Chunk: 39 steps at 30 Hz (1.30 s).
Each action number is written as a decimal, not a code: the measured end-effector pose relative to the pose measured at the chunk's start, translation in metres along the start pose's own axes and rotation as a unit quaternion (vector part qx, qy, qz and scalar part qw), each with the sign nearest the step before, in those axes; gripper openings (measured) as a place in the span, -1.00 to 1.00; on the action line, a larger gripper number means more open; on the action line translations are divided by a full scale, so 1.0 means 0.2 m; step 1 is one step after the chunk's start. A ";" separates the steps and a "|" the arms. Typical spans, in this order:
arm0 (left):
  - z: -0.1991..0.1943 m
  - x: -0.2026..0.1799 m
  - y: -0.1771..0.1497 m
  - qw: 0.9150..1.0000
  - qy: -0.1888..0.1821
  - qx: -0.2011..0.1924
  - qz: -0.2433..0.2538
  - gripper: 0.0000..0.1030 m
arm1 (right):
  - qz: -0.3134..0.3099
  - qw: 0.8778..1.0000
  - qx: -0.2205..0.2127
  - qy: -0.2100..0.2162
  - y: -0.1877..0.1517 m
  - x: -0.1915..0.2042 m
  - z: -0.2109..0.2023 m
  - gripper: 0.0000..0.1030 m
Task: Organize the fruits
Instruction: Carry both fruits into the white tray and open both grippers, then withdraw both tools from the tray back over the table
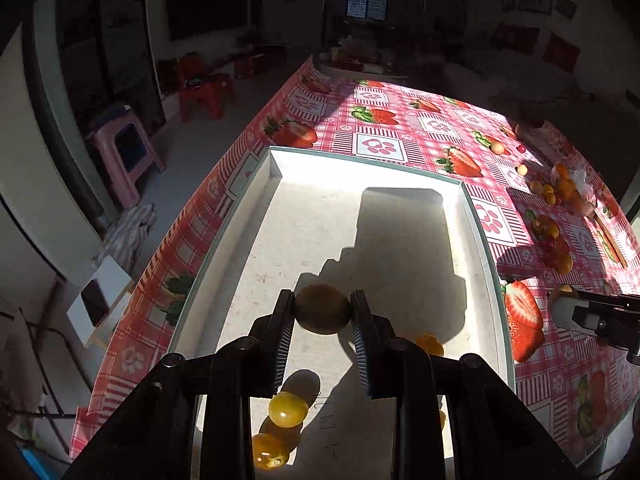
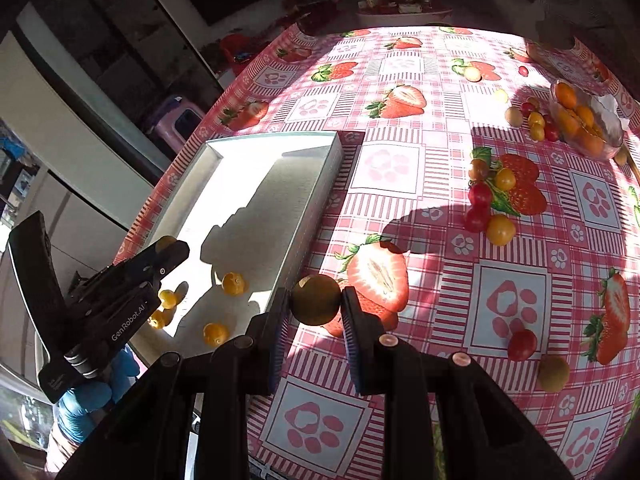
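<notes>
The surface [image 2: 400, 152], covered by a pink checked cloth printed with strawberries and paw marks, carries a shallow white tray [image 2: 320, 184] near its left edge. At the far right stands a clear bowl of orange fruit [image 2: 580, 120]. Loose red and yellow cherry tomatoes [image 2: 490, 204] lie between them, with 1 brownish fruit [image 2: 553, 373] nearer the camera.

White lettering "GenRobot.AI" runs along the black body of the left claw [image 2: 173, 249], lower left of the right wrist view; scribbled marks inside the shallow white cardboard tray [image 1: 276, 168] stay unreadable.
</notes>
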<state>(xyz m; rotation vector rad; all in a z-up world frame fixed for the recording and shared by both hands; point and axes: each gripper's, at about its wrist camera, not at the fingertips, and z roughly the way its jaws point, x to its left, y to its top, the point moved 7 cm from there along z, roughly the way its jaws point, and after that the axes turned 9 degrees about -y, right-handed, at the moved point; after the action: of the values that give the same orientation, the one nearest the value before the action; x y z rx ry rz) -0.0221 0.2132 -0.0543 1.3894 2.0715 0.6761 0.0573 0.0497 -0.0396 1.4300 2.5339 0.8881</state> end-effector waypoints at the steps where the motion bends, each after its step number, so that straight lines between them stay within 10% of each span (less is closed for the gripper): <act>1: 0.02 0.03 0.00 1.000 0.002 0.004 -0.006 -0.42 | -0.006 1.000 0.002 0.001 0.02 0.04 0.02 -0.45; 28: 0.16 0.13 -0.02 0.998 0.023 0.056 -0.014 -0.41 | -0.060 0.997 0.046 -0.005 0.12 0.29 0.40 -0.33; 29: 0.16 0.13 -0.02 0.998 0.022 0.056 -0.014 -0.38 | -0.057 0.998 0.040 -0.002 0.13 0.29 0.37 -0.18; 32: 0.13 0.13 0.00 0.999 0.030 0.040 -0.014 0.53 | -0.048 0.999 0.019 0.006 0.13 0.26 0.28 0.09; 39: 0.07 0.10 0.00 0.999 0.031 0.025 -0.006 0.53 | -0.014 1.000 -0.009 0.004 0.07 0.11 0.11 0.29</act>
<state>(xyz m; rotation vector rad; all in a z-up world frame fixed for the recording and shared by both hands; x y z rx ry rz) -0.0181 0.2325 -0.0675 1.3987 2.1575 0.6737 0.0640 0.0836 -0.0458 1.3843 2.5385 0.9114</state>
